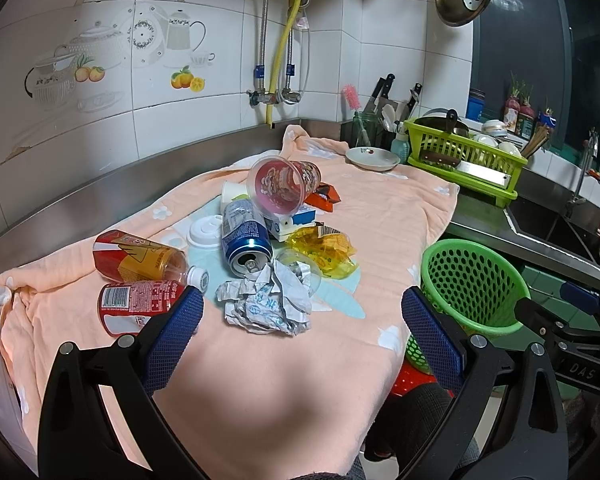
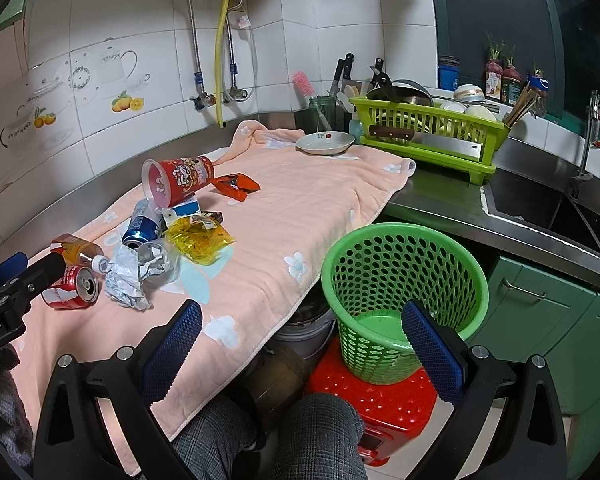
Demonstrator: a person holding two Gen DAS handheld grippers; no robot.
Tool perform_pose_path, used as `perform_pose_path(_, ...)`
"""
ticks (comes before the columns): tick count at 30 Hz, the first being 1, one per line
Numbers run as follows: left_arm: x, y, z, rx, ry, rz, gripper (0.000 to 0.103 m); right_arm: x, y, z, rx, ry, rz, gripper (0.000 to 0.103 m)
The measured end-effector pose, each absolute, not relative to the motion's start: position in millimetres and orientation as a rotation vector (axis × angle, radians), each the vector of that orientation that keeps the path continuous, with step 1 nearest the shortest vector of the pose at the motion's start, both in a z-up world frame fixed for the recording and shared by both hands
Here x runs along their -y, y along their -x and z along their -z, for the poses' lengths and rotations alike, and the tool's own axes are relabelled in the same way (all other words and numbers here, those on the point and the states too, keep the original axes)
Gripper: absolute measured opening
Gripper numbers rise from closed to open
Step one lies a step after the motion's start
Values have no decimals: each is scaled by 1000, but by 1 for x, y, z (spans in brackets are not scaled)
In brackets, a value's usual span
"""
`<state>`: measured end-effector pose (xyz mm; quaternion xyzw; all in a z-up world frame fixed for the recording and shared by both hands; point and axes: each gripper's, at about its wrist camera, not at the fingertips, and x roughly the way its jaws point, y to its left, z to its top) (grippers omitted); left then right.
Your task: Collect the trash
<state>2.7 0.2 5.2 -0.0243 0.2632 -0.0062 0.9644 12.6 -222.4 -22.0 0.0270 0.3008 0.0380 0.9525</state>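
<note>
Trash heaps on a peach towel (image 1: pixel 360 216) covering the steel counter (image 2: pixel 440 200).

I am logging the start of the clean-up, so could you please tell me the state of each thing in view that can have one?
Left gripper: jaws open, holding nothing.
Right gripper: jaws open, holding nothing.
Green basket: upright on the red stool, empty.
Blue can: on its side, opened.
Red can: on its side, opened.
Bottle: on its side, capped.
Red cup: tipped over on the pile.
Paper: crumpled.
</note>
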Motion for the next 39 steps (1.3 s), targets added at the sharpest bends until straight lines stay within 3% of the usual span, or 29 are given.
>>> perform_pose_path(18, -20, -11, -3, -530, 51, -32, 98, 216, -33, 21, -617, -46, -129, 97)
perform_pose_path(39, -62, -14, 11, -548, 49, -36, 98, 148, -125, 30, -671, 53, -405, 96)
